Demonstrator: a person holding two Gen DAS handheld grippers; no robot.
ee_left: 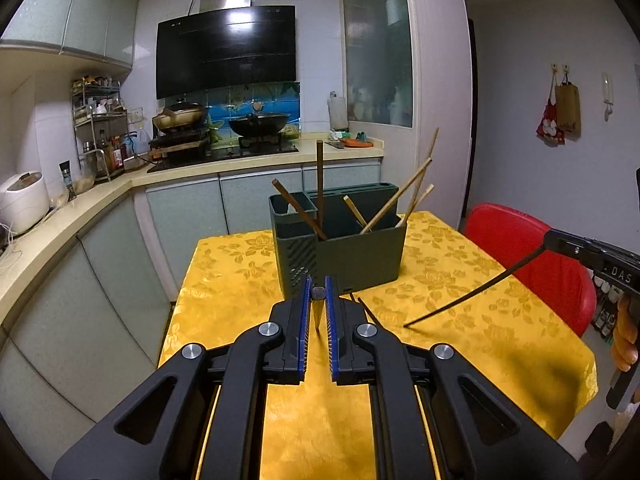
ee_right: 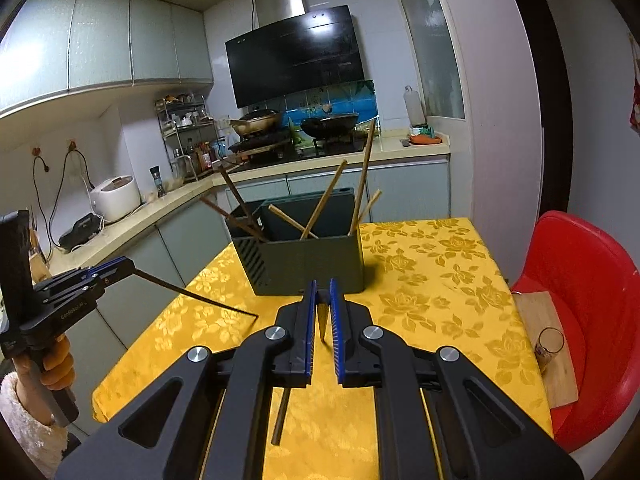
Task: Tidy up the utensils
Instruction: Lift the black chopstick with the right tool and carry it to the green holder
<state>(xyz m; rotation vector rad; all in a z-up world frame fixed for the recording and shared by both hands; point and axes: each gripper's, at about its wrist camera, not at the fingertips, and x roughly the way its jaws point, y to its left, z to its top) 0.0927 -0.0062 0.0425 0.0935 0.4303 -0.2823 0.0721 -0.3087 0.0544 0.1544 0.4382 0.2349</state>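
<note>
Dark slim chopstick (ee_left: 319, 312) pinched in your left gripper (ee_left: 319, 300), another (ee_right: 322, 320) in your right gripper (ee_right: 322, 300), both above the yellow floral tablecloth (ee_left: 460, 292).

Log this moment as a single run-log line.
left gripper: shut on dark chopstick | right gripper: shut on dark chopstick | dark green plastic utensil holder: on yellow floral tablecloth, wooden chopsticks inside
</note>
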